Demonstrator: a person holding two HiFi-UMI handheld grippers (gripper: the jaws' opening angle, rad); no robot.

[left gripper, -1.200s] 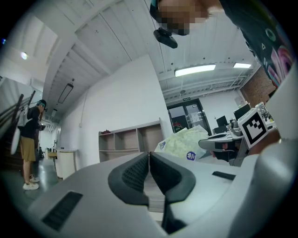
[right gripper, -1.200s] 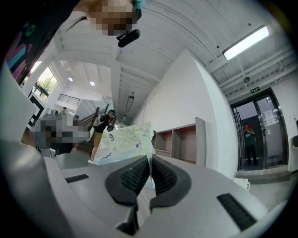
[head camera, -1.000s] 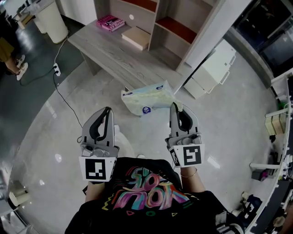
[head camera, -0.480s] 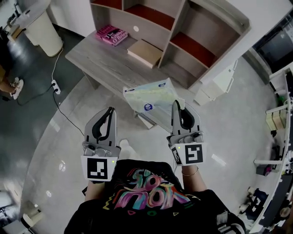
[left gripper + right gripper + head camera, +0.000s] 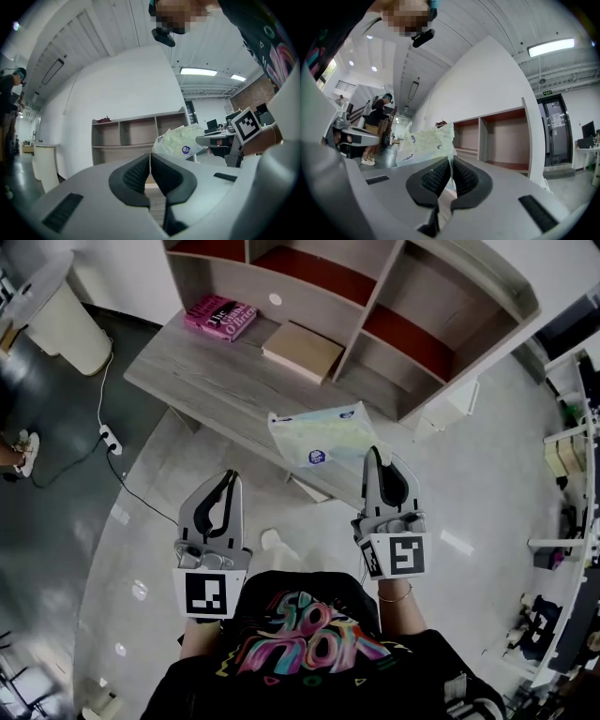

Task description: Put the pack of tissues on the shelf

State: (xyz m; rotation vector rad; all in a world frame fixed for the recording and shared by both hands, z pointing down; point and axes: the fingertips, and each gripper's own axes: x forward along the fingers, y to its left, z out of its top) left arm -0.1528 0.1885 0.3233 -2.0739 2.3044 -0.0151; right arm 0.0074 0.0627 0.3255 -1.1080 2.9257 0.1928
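The pack of tissues, pale green with a round blue sticker, hangs in the air in front of the shelf unit. My right gripper is shut on the pack's wrapper edge; in the right gripper view the pack sticks up to the left between the pads. My left gripper is shut and holds nothing, lower left of the pack. In the left gripper view the pack and the right gripper's marker cube show to the right, the shelf unit behind.
A wooden desk runs under the shelves, with a pink book and a tan flat box on it. A white bin stands at the left, a power strip with cable on the floor. Persons stand far left.
The shelf unit and desk have come closer and lower in the head view as I walk up. The right gripper carries the pack forward and right; the left stays shut.
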